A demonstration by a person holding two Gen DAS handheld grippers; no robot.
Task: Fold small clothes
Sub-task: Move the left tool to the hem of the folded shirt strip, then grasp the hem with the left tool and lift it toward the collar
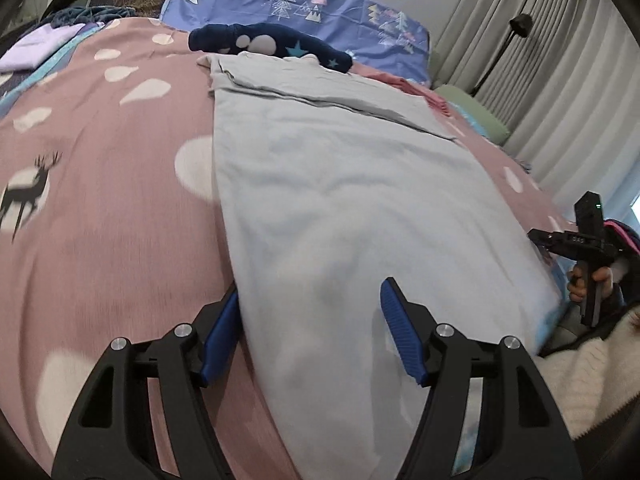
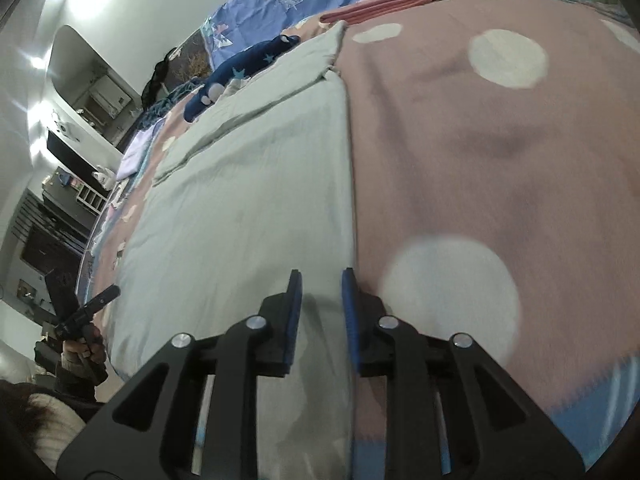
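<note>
A bed fills both views, covered by a dusty-pink bedspread with white spots and a dark deer print (image 1: 100, 208), with grey pleated curtains (image 1: 532, 80) hanging beside it and a blue pillowcase printed with triangular trees (image 1: 304, 12) at its head. The pale grey-blue cotton garment (image 1: 360, 208) lies flat along the bedspread, its far end folded over, just below a navy plush toy with stars (image 1: 272, 46). The left gripper (image 1: 310, 320) tilts down over the garment's near left edge, its blue pads spread wide with nothing pinched. The right gripper (image 2: 320, 304) angles down at the garment's right edge, jaws parted a little, gripping nothing. A folded pink cloth (image 2: 380, 4) lies farther up the bed. A cream knitted sleeve (image 1: 580, 376) shows at the near edge.
</note>
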